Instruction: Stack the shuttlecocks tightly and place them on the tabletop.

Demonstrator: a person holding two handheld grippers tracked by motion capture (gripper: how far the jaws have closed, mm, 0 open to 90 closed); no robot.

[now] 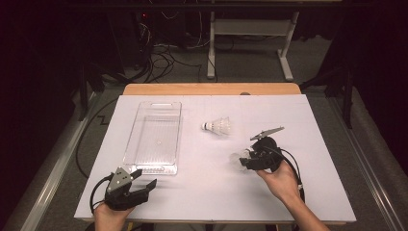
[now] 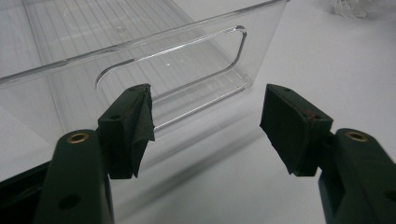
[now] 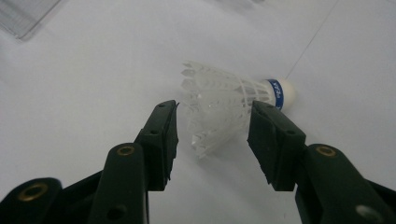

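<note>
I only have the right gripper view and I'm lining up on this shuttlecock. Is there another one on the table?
Observer: Yes. A second shuttlecock lies farther up the table, beyond the one at your right gripper.
Operator: Where does the bin sit from here?
Observer: The clear bin is on the left half of the table, with its long side running away from the person.
Operator: And the other hand?
Observer: The left gripper is at the bin's near end, jaws open with nothing between them.
</note>
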